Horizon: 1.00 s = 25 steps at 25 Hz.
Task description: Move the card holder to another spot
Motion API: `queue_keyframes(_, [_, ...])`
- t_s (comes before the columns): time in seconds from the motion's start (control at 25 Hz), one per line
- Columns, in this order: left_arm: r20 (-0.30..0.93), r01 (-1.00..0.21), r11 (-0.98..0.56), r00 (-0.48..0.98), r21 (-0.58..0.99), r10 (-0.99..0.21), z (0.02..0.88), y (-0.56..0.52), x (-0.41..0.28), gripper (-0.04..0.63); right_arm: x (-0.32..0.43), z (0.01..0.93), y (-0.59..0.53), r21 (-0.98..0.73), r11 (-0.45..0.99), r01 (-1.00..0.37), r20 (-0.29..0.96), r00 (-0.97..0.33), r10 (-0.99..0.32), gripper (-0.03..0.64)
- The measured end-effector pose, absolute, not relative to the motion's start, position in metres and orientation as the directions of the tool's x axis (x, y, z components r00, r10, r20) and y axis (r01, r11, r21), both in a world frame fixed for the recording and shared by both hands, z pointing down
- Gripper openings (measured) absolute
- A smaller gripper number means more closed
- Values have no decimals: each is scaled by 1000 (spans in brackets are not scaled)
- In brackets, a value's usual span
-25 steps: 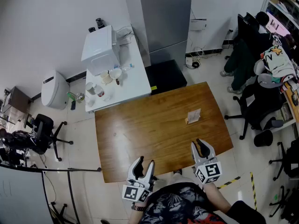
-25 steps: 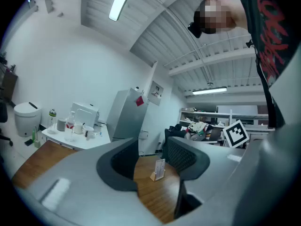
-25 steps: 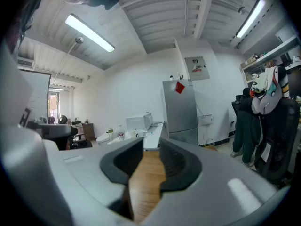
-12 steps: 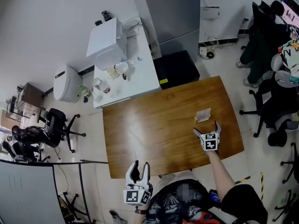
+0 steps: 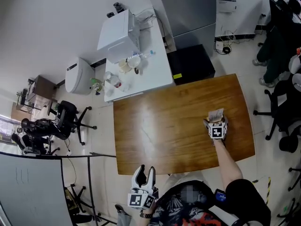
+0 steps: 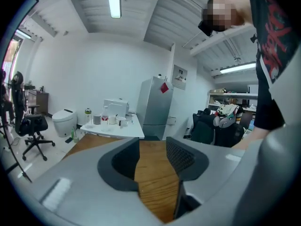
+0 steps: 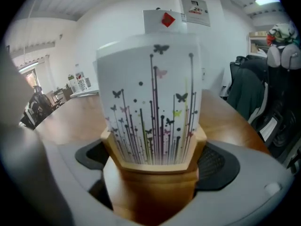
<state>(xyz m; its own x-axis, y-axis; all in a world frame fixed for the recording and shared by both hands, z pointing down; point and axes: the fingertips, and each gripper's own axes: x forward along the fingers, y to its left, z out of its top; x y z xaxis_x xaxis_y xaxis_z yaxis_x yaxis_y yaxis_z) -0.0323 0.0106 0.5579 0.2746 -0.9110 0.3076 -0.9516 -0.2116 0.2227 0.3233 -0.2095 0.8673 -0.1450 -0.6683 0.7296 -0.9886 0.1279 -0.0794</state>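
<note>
At the right end of the wooden table (image 5: pixel 164 126), the right gripper (image 5: pixel 216 121) has reached out from the near edge within 1 second and now has its jaws closed on the wooden base of the card holder (image 5: pixel 216 113), which stands upright on the tabletop. The holder looks ready to be carried. The left gripper (image 5: pixel 143 172) hangs back by the person, jaws apart around nothing.

wooden table (image 5: pixel 164 126), white side table (image 5: pixel 157 74), grey fridge (image 5: pixel 188 6)
</note>
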Motion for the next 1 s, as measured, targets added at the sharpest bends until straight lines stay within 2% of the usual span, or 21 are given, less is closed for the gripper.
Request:
queue_keyframes(0.16, [334,-950,-216,284,227,-898,568,1,-37,181,314,821,-181,-82,118,-990,650,-143,-746,551])
queue_keyframes(0.28, [303,-939,-253,316,231,-899,568,-10,-37,181,318,756,-151,-69,99,-993,576,-120,-808,551])
queue_keyframes(0.56, [216,-895,-385,432,226,-876,550,-46,-29,183,311,611,-88,-83,75,-994,507,-107,-855,551])
queue_keyframes(0.76, [200,-857,-444,498,260,-844,548,-51,-28,186,302,578,-65,-110,35,-993,474,-83,-877,551])
queue_keyframes(0.84, [186,-832,-471,532,292,-826,549,-52,-27,159,299,573,-61,-99,27,-995,465,-70,-883,551])
queue_keyframes(1.0, [132,-831,-457,516,316,-846,538,-50,-38,150,289,574,-51,-63,40,-997,468,-65,-881,551])
